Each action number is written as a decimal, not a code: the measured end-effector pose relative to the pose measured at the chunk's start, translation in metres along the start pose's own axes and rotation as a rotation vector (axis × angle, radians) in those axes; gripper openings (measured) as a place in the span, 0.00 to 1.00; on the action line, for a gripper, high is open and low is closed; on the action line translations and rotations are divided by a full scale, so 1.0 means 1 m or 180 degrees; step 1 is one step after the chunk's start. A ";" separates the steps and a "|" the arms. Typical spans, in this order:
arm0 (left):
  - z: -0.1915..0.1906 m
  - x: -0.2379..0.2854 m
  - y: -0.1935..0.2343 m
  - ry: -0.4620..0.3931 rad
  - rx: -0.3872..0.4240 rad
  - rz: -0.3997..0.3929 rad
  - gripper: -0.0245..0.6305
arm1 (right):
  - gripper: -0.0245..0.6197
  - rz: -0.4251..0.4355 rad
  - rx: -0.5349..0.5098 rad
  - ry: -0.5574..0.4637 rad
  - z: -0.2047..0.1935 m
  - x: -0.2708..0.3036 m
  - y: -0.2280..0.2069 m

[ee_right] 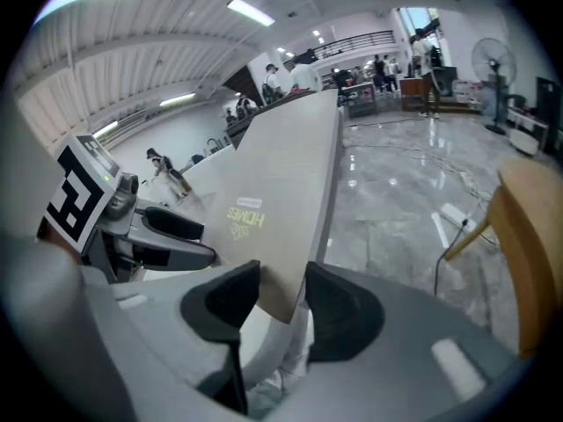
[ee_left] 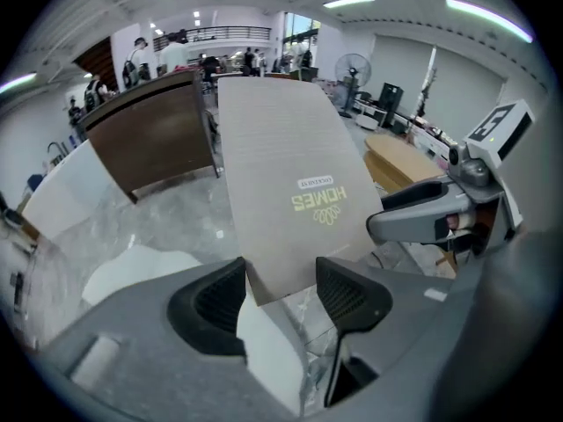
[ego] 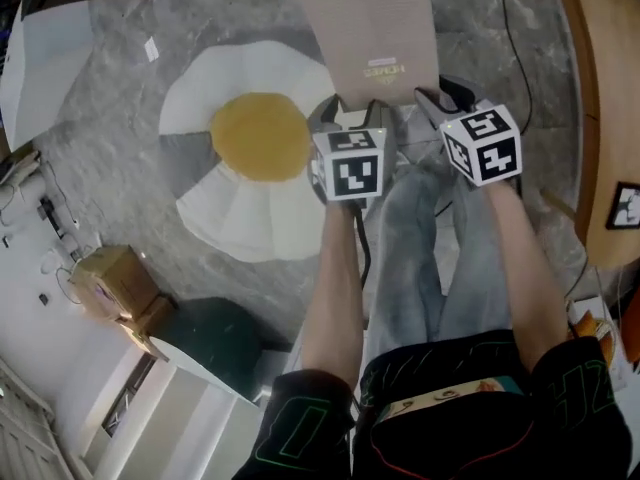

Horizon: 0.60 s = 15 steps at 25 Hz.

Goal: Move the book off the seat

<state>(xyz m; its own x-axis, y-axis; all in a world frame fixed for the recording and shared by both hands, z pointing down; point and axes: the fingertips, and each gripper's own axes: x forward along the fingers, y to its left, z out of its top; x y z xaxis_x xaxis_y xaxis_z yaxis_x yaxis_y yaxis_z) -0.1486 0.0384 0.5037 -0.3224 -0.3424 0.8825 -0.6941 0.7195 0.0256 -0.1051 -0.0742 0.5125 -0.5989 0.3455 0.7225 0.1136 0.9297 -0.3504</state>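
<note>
**Book held clear of the floor by two corners**

The left gripper (ee_left: 281, 281) pinches the near left corner of the book (ee_left: 283, 170), a ribbed black pad on each side of it. The right gripper (ee_right: 281, 299) clamps the near right corner beside the spine, with its pads pressed on front and back. In the head view both grippers sit just below the book's lower edge at upper centre, and the book tilts away from the person in the air.

The book's left edge hangs over the upper right petal of a flower-shaped mat (ego: 250, 203). To its right there is open floor (ego: 130, 108) up to a black cable (ego: 512, 38) and a curved wooden edge (ego: 598, 118) along the right border. A cardboard box (ego: 110, 280) stands well apart at lower left.

The cover reads "HOMES" in pale yellow letters. The small line beside it is too fine to read.

The cover is matt taupe and faintly ribbed. The mat is white with a round yellow centre, and the floor is glossy grey marble
</note>
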 end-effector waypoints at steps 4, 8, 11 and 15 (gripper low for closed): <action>0.054 0.028 -0.084 -0.0019 0.0525 -0.0266 0.44 | 0.30 -0.0360 0.0457 -0.0215 -0.015 -0.053 -0.082; 0.091 0.053 -0.173 0.0018 0.1010 -0.0488 0.44 | 0.30 -0.0645 0.0882 -0.0381 -0.041 -0.108 -0.156; 0.119 0.076 -0.237 0.0019 0.1302 -0.0698 0.44 | 0.30 -0.0871 0.1082 -0.0488 -0.060 -0.144 -0.210; 0.139 0.106 -0.321 0.0049 0.1665 -0.0957 0.44 | 0.30 -0.1220 0.1413 -0.0610 -0.093 -0.188 -0.272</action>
<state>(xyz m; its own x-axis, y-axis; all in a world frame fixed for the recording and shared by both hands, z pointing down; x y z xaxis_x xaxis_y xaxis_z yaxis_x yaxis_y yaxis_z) -0.0497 -0.3128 0.5237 -0.0564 -0.4732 0.8792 -0.9791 0.1984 0.0440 0.0503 -0.3804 0.5281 -0.6683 -0.0702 0.7406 -0.4542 0.8270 -0.3315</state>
